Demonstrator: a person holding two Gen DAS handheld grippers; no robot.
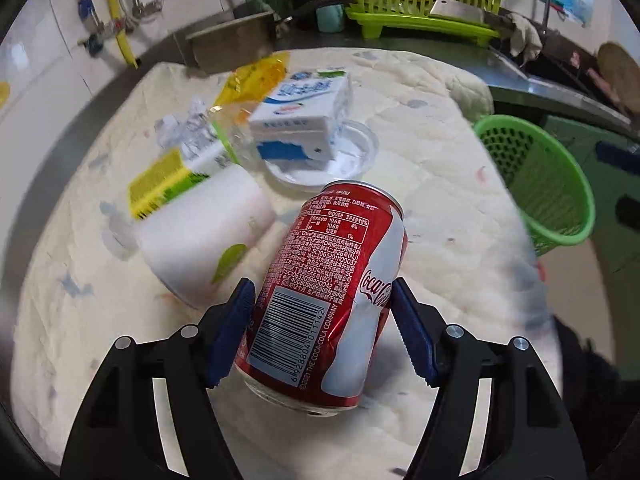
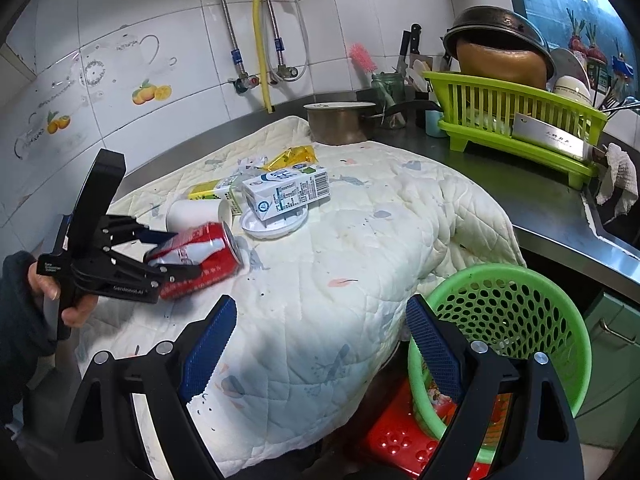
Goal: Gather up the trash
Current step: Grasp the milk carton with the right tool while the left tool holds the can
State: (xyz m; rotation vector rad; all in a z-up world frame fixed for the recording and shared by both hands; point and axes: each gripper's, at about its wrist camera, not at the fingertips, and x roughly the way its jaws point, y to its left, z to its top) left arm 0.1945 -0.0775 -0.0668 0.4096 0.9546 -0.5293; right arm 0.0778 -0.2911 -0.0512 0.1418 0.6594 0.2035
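Cola can [image 1: 332,292] first: it lies on its side on the quilted cloth [image 2: 360,248] that covers the tabletop, between the fingers [image 1: 236,328] of our left gripper [image 1: 324,332]. The blue pads stand at either flank of the can, the left one at or nearly at the metal, the right one with a sliver of gap, so we judge the grip not yet made. No earlier view is at hand, and we cannot say that the pads press.

To do this step well, we should square the pads to the can's curved sides, close on its middle rather than near the rim, and squeeze gently, since the wall is thin and already dented. Then we lift clear of the paper cup [image 1: 200,240] just beside it before swinging toward the green basket [image 2: 504,344], which stands off the cloth's edge, well apart from the can.

The can's long axis runs away from the left wrist camera, tilted a little to the right; its base end faces that camera, the far end points toward the white plate [image 1: 352,160] and milk carton [image 1: 304,116].

Our right gripper [image 2: 316,344] hangs idle with its fingers wide apart and nothing between them.
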